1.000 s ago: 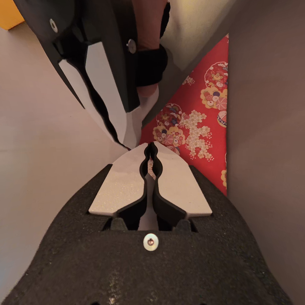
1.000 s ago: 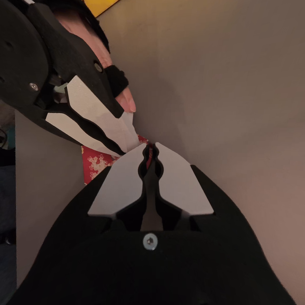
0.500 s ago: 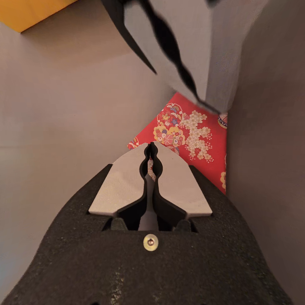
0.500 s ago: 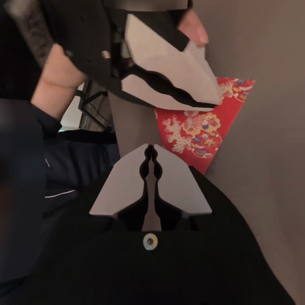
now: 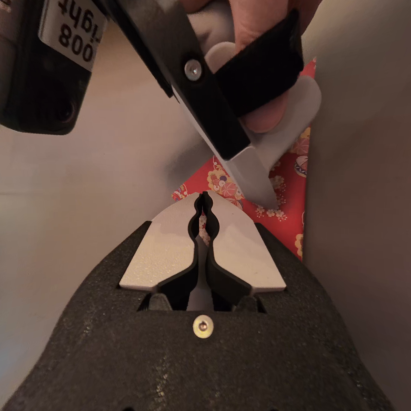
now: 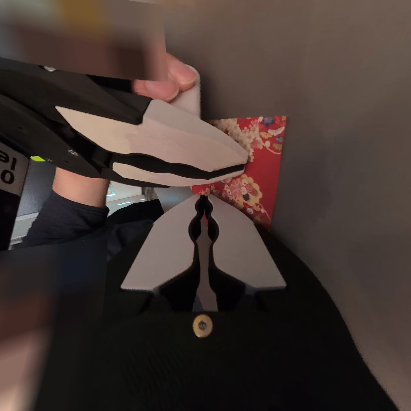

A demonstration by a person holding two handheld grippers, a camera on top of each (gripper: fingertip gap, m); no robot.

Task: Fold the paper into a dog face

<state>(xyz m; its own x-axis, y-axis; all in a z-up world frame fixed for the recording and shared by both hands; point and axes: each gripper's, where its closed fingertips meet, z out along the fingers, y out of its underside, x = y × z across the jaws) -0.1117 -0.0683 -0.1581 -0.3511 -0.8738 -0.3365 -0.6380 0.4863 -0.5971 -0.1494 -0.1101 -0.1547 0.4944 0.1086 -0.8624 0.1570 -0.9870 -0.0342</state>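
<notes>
One red patterned paper [image 5: 287, 224], two closed tongs — left tongs [image 5: 203, 195], right tongs [image 6: 204, 196] — one grey table [image 5: 89, 178].

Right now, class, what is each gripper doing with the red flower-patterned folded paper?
Left gripper: jaws shut, at the red flower-patterned paper's edge; grip cannot be told.
Right gripper: jaws shut, holding nothing, tip against the paper.

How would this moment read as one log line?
left gripper: shut, at paper edge | right gripper: shut, tip pressing red patterned paper | table: grey
</notes>
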